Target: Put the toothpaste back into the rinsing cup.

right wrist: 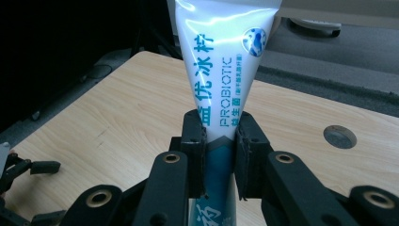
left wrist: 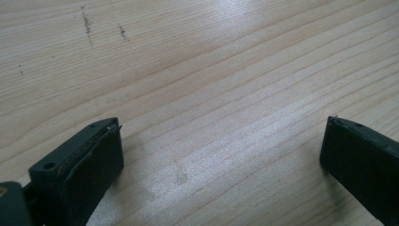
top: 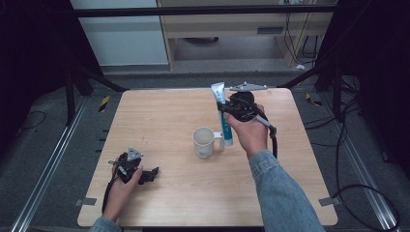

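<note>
Clearly the right gripper (right wrist: 220, 160) has its two black jaws pressed against a white and teal toothpaste tube (right wrist: 221, 70), clamping it about midway along its length, where the white printed part meets the teal part. Seen from the high view, that tube (top: 223, 116) stands nearly upright, crimped flat end up and cap end down, with the cap just beside the handle of a white mug (top: 205, 142) that sits just below and to the left of the gripper. Whether the cap touches the wooden table (top: 164, 111) cannot be told. The right hand (top: 249, 128) wraps the gripper body from behind, forearm in a denim sleeve (top: 283, 193) reaching up from the near edge, with the grey three-cornered plate on top pointing toward the far edge.

Over on the person's left, the left gripper (top: 147, 175) lies low by the near left part of the table, held by the left hand (top: 121, 186). Its jaws stand wide apart with bare wood grain (left wrist: 211, 117) between them and nothing in their grasp.

Between the two grippers the tabletop is open wood. Beyond the right gripper there is a short stretch of table before the far edge, and open board to its right.
</note>
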Demonstrator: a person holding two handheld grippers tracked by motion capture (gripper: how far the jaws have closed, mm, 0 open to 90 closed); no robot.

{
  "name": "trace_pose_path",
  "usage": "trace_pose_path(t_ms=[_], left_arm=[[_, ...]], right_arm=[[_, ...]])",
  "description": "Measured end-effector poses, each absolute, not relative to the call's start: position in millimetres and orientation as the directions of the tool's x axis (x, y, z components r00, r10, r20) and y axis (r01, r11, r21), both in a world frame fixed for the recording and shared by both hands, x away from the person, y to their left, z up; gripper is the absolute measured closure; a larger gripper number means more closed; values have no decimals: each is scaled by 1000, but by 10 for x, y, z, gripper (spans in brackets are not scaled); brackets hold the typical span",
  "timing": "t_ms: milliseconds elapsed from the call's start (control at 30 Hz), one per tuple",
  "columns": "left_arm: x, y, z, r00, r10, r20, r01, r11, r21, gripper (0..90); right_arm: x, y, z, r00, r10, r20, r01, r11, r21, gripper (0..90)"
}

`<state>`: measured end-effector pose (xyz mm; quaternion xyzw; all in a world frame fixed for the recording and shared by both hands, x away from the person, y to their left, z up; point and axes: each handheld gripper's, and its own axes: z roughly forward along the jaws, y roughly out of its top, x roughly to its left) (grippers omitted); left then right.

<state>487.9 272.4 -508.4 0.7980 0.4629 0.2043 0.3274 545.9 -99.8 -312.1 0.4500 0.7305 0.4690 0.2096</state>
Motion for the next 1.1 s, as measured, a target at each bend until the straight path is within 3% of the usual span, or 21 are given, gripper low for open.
trace_pose_path(t_ms=[1100], left_arm=[[4879, 2724, -5084, 488, 872, 23, 605, -357, 712, 0]], right_arm=[[5341, -758, -3108, -453, 886, 98, 289, 41, 956, 766]])
